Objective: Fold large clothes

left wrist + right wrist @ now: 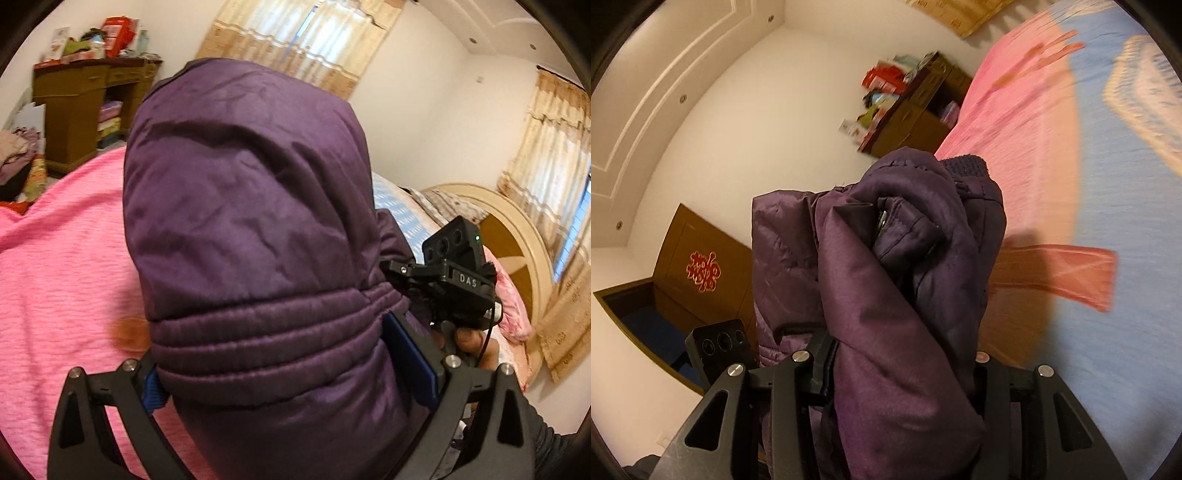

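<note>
Jacket: a purple padded jacket hangs lifted between both grippers, above the bed; none of the part in view rests on the pink cover.
Left gripper: the left gripper has its fingers set fairly wide and clamped on a thick ribbed band of the jacket, which fills the whole gap and bulges up over them.
Right gripper: the right gripper has its fingers at a middling gap, pinched on a bunched fold with a zip and a knit cuff or collar showing at its top.
Relation: the two grips sit close side by side; the right gripper shows just right of the bundle in the left view, so the cloth between them is slack and bunched, not stretched.
Long axis: cannot tell, since the jacket is too crumpled.
Nearer hand: neither; both already hold it.
Bed: lies below and ahead of both grippers, pink cover nearer, blue sheet beyond.
Next move, as I judge: spread the hands apart, then lower the jacket flat on the bed.
Risk: the bulky padding may slip from a grip.
</note>
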{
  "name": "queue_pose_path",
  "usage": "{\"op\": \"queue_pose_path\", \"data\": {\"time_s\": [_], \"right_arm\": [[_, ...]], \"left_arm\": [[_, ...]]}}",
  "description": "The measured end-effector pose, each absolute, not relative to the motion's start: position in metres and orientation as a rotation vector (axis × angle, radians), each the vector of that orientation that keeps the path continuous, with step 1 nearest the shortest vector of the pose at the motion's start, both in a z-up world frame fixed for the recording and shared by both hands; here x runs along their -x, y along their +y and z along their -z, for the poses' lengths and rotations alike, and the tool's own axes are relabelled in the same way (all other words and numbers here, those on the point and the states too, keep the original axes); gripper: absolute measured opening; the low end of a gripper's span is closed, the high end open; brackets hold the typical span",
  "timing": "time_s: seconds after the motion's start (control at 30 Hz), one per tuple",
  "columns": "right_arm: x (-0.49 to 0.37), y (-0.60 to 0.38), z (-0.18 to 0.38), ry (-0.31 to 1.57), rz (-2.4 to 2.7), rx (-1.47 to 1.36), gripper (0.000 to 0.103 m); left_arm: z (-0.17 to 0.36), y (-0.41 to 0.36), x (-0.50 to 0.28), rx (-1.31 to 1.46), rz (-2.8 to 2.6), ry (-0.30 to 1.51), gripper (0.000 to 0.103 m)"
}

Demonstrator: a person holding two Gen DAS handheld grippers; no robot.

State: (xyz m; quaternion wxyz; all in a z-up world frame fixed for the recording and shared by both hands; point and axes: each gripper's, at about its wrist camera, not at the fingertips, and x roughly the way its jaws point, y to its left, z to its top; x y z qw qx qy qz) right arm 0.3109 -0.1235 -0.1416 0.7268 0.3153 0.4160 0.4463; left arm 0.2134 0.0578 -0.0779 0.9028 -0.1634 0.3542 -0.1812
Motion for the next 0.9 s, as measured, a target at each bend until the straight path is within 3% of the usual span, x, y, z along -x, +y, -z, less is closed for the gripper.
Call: {"op": "queue_pose_path", "data": {"time_s": [0.27, 0.9], "right_arm": [[-0.331, -0.058, 0.147, 0.996, -1.007, -0.607, 0.045], [-0.335, -0.032, 0.151, 1.033, -0.972, -0.537, 0.045]], "left_arm": [[0.103, 0.092, -0.228, 0.417, 0.305, 0.776, 0.102], [0.157, 0.112, -0.257, 0.532, 0.298, 0.87, 0.103]]}}
